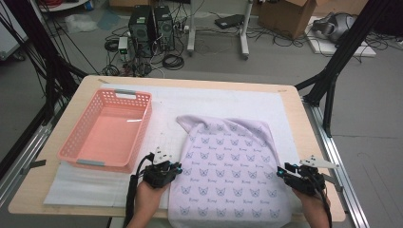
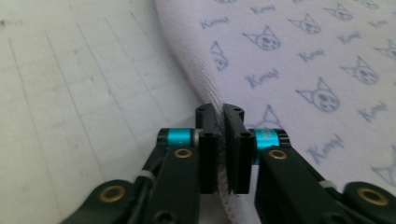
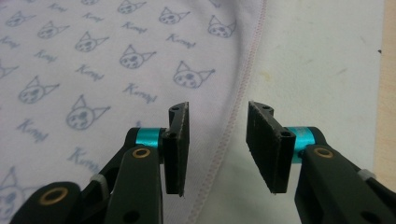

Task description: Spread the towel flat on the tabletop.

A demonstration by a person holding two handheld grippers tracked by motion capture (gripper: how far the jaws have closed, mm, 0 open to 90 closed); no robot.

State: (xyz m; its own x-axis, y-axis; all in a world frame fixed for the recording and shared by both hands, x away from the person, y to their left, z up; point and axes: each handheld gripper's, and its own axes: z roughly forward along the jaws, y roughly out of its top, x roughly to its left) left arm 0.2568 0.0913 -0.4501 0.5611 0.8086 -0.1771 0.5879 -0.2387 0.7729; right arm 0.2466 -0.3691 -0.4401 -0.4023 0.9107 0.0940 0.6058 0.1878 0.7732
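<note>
Pale cloth (image 2: 299,60) printed with repeated script word, roughly "Kimy", beside cat faces

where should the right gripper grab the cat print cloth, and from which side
Probably the stitched right hem of the cat print cloth, approached from the cloth's outer right side. The right gripper has its open jaws straddling that hem, which lies flat on the white mat, so a low pinch over the edge suits it.

Pale lilac cat-print cloth (image 1: 233,171), spread flat, table's near edge
</note>
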